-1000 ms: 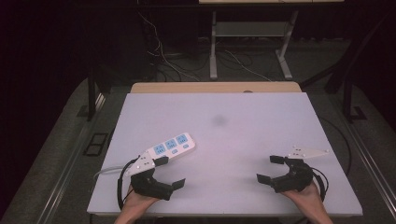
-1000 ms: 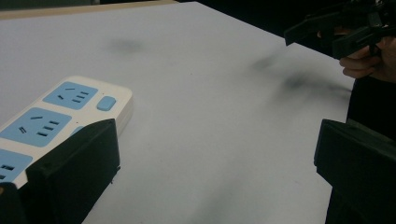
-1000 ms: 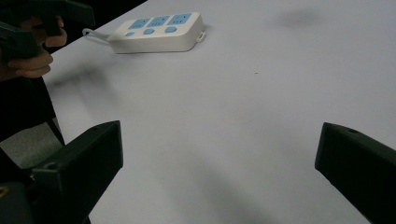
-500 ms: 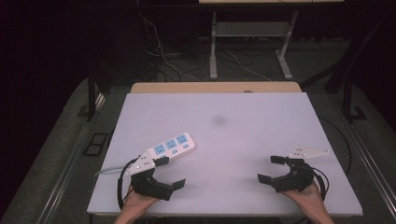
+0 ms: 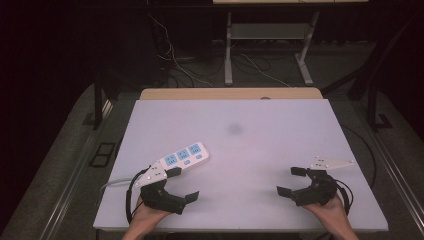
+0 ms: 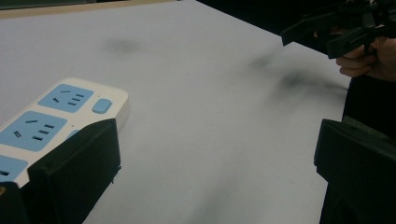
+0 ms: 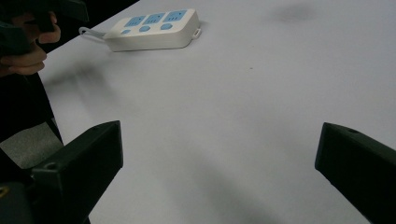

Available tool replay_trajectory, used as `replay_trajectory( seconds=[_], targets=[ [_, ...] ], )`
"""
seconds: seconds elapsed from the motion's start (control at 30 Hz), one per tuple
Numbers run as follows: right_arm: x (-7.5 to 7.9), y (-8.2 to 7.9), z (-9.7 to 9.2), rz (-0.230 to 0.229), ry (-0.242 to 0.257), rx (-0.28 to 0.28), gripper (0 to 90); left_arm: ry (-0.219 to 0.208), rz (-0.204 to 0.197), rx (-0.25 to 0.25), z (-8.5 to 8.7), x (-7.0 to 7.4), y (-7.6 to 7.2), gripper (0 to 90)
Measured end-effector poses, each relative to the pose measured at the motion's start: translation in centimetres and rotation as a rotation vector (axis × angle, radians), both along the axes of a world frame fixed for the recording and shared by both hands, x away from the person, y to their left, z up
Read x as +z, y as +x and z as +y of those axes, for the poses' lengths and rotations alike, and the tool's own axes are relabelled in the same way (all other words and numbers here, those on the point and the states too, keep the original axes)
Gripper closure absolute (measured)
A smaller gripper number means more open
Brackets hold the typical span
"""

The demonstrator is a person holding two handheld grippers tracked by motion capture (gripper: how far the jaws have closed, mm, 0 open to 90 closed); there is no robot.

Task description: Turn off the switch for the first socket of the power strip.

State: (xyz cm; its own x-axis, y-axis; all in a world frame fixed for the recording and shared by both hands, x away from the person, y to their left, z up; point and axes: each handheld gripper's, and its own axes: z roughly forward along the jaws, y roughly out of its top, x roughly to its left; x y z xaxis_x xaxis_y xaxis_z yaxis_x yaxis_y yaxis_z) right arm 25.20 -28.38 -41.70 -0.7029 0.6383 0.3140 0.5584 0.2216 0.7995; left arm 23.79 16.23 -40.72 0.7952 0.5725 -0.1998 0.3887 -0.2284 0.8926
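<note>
While both grippers are held low at the near edge of the white table [image 5: 280,120], nothing is gripped. The left gripper [image 5: 182,184] is seen with jaws spread wide, just beside the near end of a white power strip [image 5: 184,155] with blue sockets. The right gripper [image 5: 292,181], jaws likewise apart, is kept well to the right.

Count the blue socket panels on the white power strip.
3, in a row along the top of the power strip near the table's left side; the left gripper sits just beside it.
</note>
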Motion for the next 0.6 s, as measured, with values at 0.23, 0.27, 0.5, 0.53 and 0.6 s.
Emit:
replay_trajectory(
  seconds=[0.23, 0.27, 0.5, 0.53, 0.6],
  targets=[
    [0.0, 0.0, 0.0, -0.003, -0.002, -0.002, 0.7, 0.009, 0.002, 0.007, 0.3, 0.9, 0.1, 0.0],
    [0.0, 0.0, 0.0, -0.003, -0.002, -0.001, 0.7, 0.014, 0.002, 0.008, 0.4, 1.1, 0.1, 0.0],
    [-0.1, 0.0, -0.1, -0.002, -0.002, -0.007, 0.7, 0.025, 0.008, 0.018, 0.8, 1.8, 0.3, 0.0],
    [-0.1, 0.0, -0.1, -0.003, -0.003, -0.007, 0.7, 0.026, 0.010, 0.018, 0.8, 1.9, 0.3, 0.0],
    [-0.1, 0.0, -0.1, -0.002, -0.004, -0.007, 0.7, 0.041, 0.018, 0.017, 0.9, 2.3, 0.5, 0.0]
  ],
)
